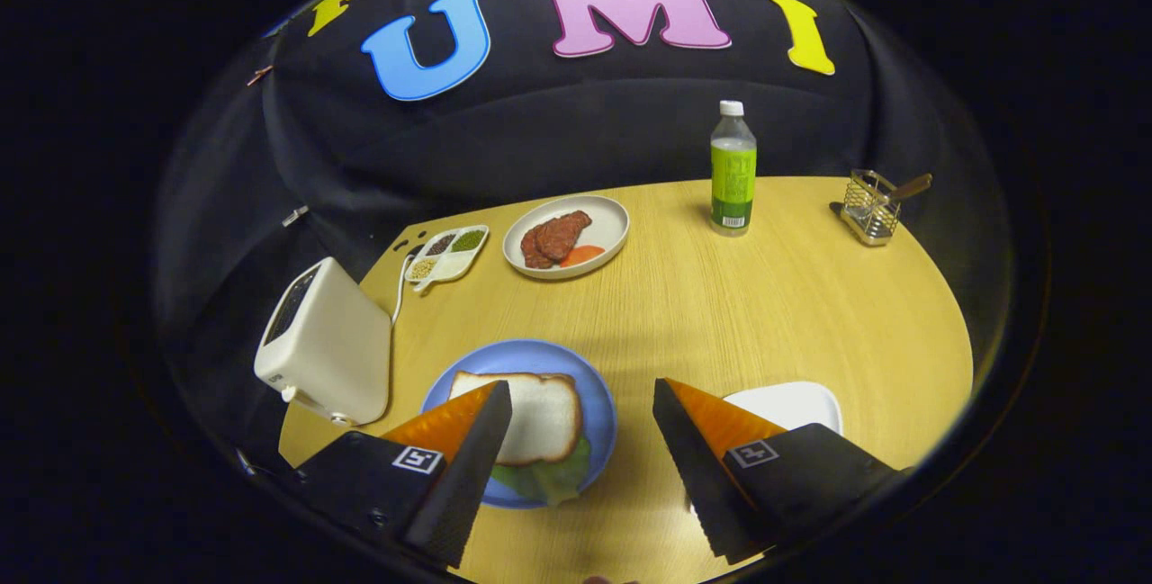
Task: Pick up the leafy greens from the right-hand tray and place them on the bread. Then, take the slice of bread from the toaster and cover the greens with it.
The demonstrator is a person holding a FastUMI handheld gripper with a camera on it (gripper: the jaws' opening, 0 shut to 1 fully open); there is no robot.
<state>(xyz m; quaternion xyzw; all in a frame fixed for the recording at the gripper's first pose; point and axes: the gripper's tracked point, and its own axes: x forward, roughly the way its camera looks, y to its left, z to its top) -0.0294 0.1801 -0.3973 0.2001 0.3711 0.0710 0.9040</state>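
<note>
On the blue plate (pixel 540 359) just ahead of my left finger lies a slice of bread (pixel 540 413), and green leafy greens (pixel 553 476) stick out from under its near edge. The white toaster (pixel 324 341) stands to the left of the plate; I cannot see a slice in its slot. A white tray (pixel 796 404) lies behind my right finger, with nothing visible on the part that shows. My gripper (pixel 580 399) is open, its fingers wide apart above the table with nothing between them.
At the back stand a white plate with meat and an orange slice (pixel 567 236), a divided dish of grains (pixel 447 253), a green-labelled bottle (pixel 733 170) and a wire holder (pixel 871 206). Bare wooden table (pixel 738 314) lies between these and the fingers.
</note>
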